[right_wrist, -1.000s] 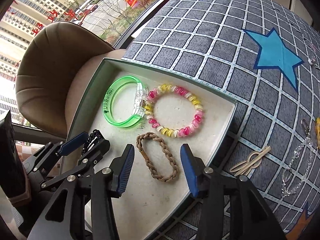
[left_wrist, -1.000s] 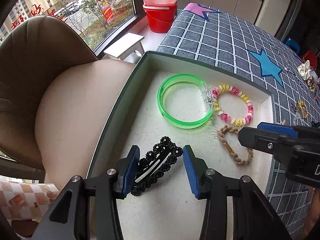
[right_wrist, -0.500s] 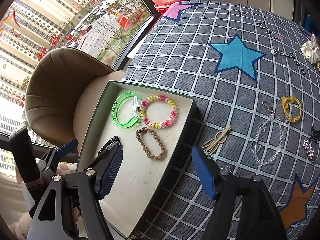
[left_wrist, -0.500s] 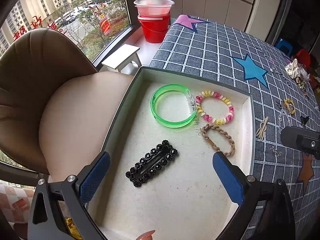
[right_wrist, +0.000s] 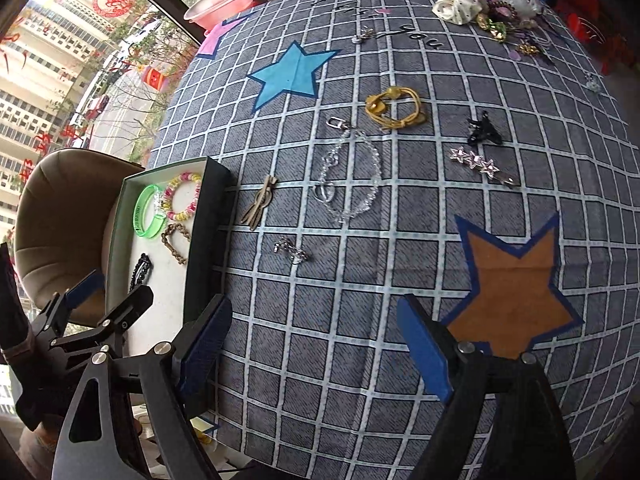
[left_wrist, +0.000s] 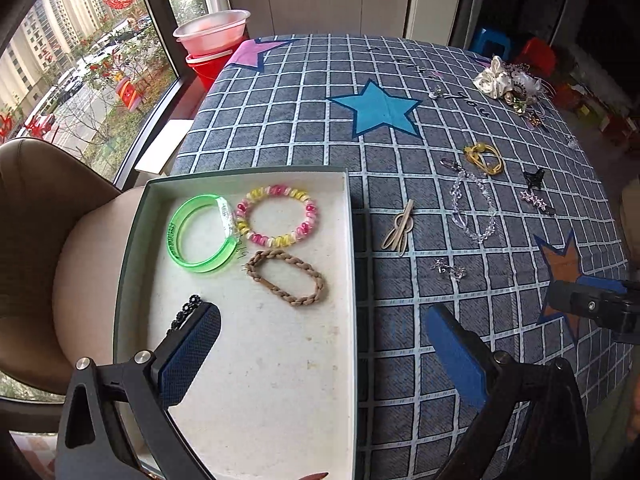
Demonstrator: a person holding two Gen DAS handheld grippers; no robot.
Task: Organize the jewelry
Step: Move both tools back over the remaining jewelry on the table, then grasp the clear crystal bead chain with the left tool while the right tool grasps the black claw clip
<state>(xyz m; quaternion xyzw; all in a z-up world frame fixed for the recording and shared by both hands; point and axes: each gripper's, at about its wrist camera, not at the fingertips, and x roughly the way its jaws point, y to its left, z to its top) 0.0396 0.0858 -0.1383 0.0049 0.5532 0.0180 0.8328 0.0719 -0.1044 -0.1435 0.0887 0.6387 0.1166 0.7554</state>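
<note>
- Hovering with its jaws spread wide and nothing between them, the left gripper (left_wrist: 320,344) is above the near part of the tray (left_wrist: 352,264); one finger is over the tray floor, the other over the tablecloth (left_wrist: 400,152) beside the tray's right wall.
- Inside the tray, toward its far edge, lie a green bangle (left_wrist: 200,234) and a pink-and-yellow bead bracelet (left_wrist: 276,216), touching each other; a braided brown band (left_wrist: 286,280) lies just near of them.
- A black beaded hair clip (right_wrist: 141,270) lies by the tray's left wall — in the left view the finger hides most of it.
- The right gripper (right_wrist: 316,344) is also wide open and holds nothing, above bare tablecloth near the orange star (right_wrist: 516,296).
- On the tablecloth right of the tray lie a tan hair pin (left_wrist: 398,226), a clear crystal bracelet (left_wrist: 472,208), a yellow cord bracelet (left_wrist: 484,158) and a star clip (right_wrist: 476,164) — all apart from each other.
</note>
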